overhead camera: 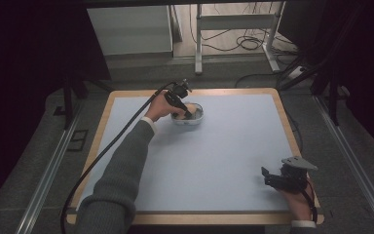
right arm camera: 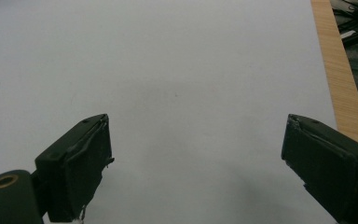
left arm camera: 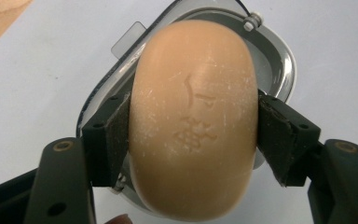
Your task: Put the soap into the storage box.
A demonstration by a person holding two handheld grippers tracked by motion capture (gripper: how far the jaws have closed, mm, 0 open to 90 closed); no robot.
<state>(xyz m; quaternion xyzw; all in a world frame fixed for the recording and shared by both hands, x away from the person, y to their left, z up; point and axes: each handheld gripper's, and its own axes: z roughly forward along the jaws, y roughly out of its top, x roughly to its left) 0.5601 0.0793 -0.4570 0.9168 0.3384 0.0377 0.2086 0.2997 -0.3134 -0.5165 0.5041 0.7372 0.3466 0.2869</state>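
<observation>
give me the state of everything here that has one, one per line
soap bar: gripped on both sides, over the dish
soap dish: upright on the table, lid open or absent, cannot tell which
left gripper: shut on the soap bar, at the dish
right gripper: open, nothing between its fingers, near the table's right front corner
table: blue-white top, wooden rim

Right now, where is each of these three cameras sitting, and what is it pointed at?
High view: above the person's side, looking down on the table; forearms, both grippers show.
Left gripper view: rides the left gripper, looking down its jaws, clamped on a soap bar over a dish.
Right gripper view: rides the right gripper, facing bare tabletop.
Shared: soap, dish.
</observation>
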